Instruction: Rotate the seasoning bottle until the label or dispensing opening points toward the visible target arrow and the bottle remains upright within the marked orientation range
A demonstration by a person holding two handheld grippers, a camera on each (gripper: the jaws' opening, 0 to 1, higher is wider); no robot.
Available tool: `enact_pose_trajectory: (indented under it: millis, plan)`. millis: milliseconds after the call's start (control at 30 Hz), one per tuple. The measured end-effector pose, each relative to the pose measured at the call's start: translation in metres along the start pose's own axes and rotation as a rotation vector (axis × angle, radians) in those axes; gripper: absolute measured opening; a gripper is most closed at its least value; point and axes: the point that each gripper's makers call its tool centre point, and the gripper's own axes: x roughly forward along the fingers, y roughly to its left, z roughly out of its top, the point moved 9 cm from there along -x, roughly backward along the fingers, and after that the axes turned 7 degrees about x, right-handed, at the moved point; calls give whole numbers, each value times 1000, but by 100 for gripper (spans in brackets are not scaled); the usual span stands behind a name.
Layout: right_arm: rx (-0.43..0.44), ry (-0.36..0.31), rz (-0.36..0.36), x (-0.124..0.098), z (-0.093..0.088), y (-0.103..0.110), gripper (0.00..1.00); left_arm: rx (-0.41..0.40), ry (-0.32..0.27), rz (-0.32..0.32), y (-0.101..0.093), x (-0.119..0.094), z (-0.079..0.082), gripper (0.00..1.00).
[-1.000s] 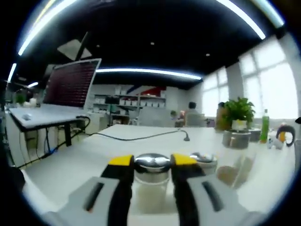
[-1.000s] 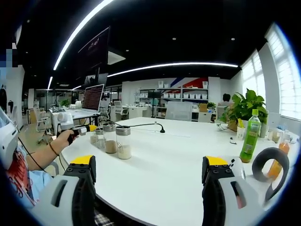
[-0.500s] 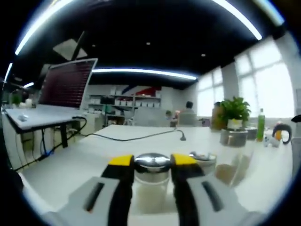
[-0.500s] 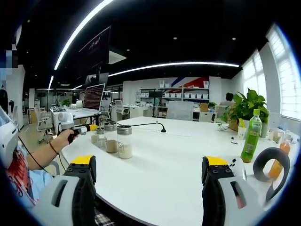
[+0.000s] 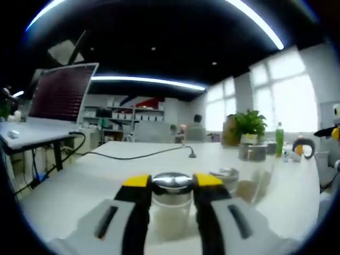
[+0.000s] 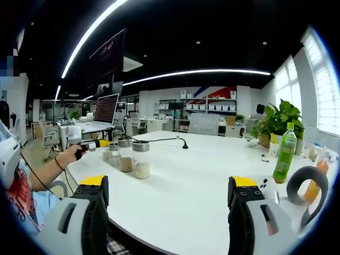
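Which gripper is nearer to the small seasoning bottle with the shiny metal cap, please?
Left. The left gripper has its jaws on either side of the seasoning bottle, while the right gripper hangs open at the near edge of the table, well away.

White table (image 6: 196, 186) with jars (image 6: 141, 160), bottle (image 6: 282, 153)

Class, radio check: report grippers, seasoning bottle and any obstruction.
Left gripper shut on small seasoning bottle, upright. Right gripper open, idle above table edge. Two taller jars crowd beside it; target arrow not seen.
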Motion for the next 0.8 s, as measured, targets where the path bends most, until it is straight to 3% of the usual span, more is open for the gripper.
enact_pose_trajectory:
  millis: [400,533,800]
  plan:
    - [2,7,-1,1,-1,0,96,9,-17,-224,22,6,-2,32]
    - [2,8,3,2,-1,1,96,17,-17,-328,26,7,-2,32]
    - [-3,13,7,3,0,3,96,14,-27,-463,35,11,-2,32]
